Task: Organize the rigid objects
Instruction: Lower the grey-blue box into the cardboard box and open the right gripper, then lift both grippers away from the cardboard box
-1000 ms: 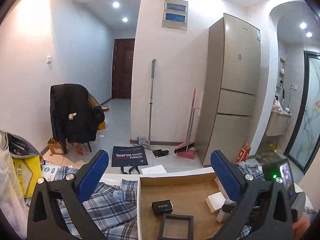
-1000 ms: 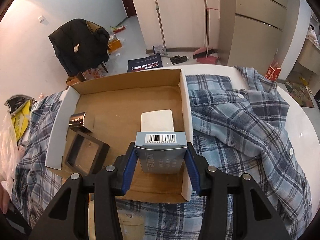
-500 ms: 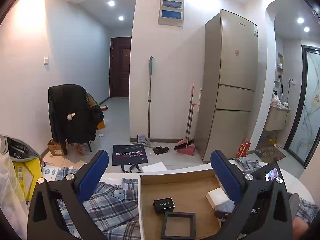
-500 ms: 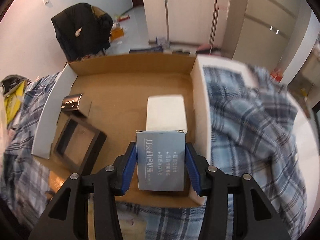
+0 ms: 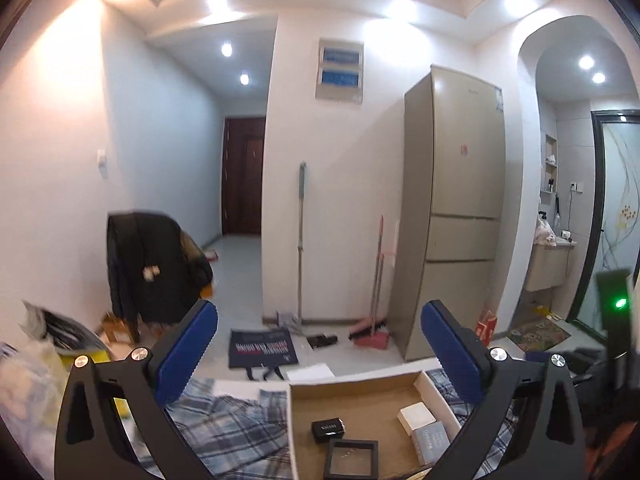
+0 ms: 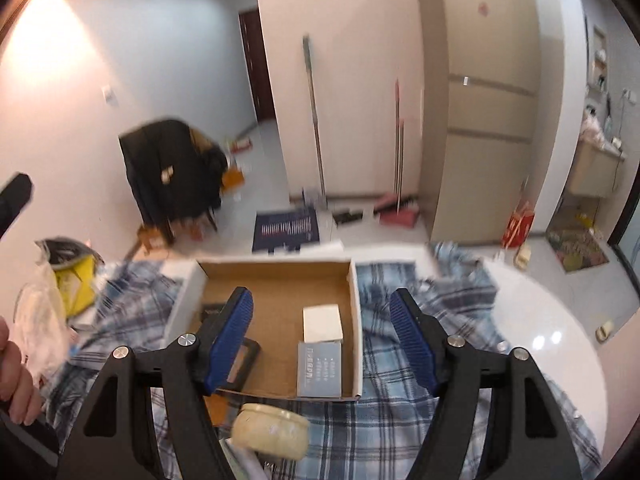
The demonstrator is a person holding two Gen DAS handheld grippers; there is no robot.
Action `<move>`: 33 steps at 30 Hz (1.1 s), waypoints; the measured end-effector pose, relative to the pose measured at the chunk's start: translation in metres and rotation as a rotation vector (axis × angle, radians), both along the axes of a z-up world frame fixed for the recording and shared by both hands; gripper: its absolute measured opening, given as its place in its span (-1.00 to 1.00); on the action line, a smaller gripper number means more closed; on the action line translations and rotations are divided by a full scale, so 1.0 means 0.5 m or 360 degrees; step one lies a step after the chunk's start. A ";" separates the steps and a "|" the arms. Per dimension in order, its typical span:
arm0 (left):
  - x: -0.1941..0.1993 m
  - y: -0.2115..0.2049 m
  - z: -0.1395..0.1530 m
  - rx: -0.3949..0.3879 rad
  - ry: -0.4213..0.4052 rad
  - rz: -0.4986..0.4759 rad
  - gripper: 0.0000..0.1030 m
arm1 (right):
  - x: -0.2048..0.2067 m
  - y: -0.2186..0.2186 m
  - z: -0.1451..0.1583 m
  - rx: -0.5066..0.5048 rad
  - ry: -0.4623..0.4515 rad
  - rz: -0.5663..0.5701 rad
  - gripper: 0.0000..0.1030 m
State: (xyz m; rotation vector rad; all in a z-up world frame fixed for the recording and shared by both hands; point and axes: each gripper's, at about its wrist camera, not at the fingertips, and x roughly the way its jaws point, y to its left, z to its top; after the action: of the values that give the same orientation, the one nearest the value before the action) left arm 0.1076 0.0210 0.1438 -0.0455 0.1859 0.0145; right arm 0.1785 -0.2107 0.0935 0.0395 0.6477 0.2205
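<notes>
An open cardboard box (image 6: 358, 304) (image 5: 294, 420) lies on a plaid shirt on the white table. Inside it, along the right wall, a grey-blue carton (image 6: 320, 368) (image 5: 434, 440) lies flat in front of a white box (image 6: 323, 322) (image 5: 416, 418). A black frame (image 5: 351, 456) (image 6: 246, 360) and a small black case (image 5: 328, 430) lie at its left. My right gripper (image 6: 322, 342) hangs above the box, jaws opening, nothing between them. My left gripper (image 5: 320, 356) is open and empty, raised over the box's near side. A round cream tin (image 6: 270, 430) sits on the shirt below the box.
The plaid shirt (image 6: 400, 420) covers much of the white table (image 6: 560, 320). Bags (image 6: 68, 280) pile at the table's left. A hand (image 6: 16, 376) shows at the left edge. Beyond stand a chair with a black jacket (image 5: 156, 264), a fridge (image 5: 452, 216), a mop and a broom.
My right gripper let go of the grey-blue carton, which now lies flat in the box, and rose away with jaws spreading. My left gripper lifted, still open.
</notes>
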 end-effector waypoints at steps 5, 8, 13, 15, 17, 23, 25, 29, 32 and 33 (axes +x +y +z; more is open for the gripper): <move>-0.123 0.002 0.046 -0.0028 -0.0158 -0.0015 1.00 | -0.127 -0.023 0.077 0.0052 -0.0226 -0.0033 0.42; -0.199 0.003 0.061 -0.0045 -0.0245 -0.0024 1.00 | -0.206 -0.037 0.106 0.0081 -0.0361 -0.0043 0.44; -0.297 0.036 0.068 -0.0223 -0.0288 -0.0051 1.00 | -0.301 -0.040 0.110 0.0019 -0.0496 -0.0082 0.57; -0.331 0.040 0.065 -0.0238 -0.0314 -0.0055 1.00 | -0.328 -0.043 0.106 0.0023 -0.0506 -0.0084 0.58; -0.361 0.030 0.057 -0.0160 -0.0356 -0.0021 1.00 | -0.346 -0.049 0.098 0.0040 -0.0500 -0.0075 0.60; -0.385 -0.003 0.016 -0.0010 -0.0287 -0.0026 1.00 | -0.384 -0.062 0.069 0.0020 -0.0511 -0.0090 0.86; -0.383 -0.004 -0.002 -0.0032 -0.0250 -0.0018 1.00 | -0.383 -0.062 0.054 -0.0015 -0.0480 -0.0093 0.91; -0.371 -0.001 -0.041 -0.0059 -0.0171 0.0018 1.00 | -0.379 -0.061 0.024 -0.0039 -0.0417 -0.0097 0.92; -0.357 0.001 -0.068 -0.0057 -0.0113 0.0028 1.00 | -0.370 -0.046 -0.006 -0.0067 -0.0331 -0.0040 0.93; -0.351 0.003 -0.078 -0.0058 -0.0096 0.0033 1.00 | -0.367 -0.039 -0.017 -0.0080 -0.0308 -0.0022 0.93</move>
State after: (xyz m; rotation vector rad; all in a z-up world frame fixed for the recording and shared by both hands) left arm -0.0678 0.0225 0.1049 -0.0840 0.1257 0.0303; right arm -0.0051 -0.2302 0.0848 -0.0257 0.4597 0.1917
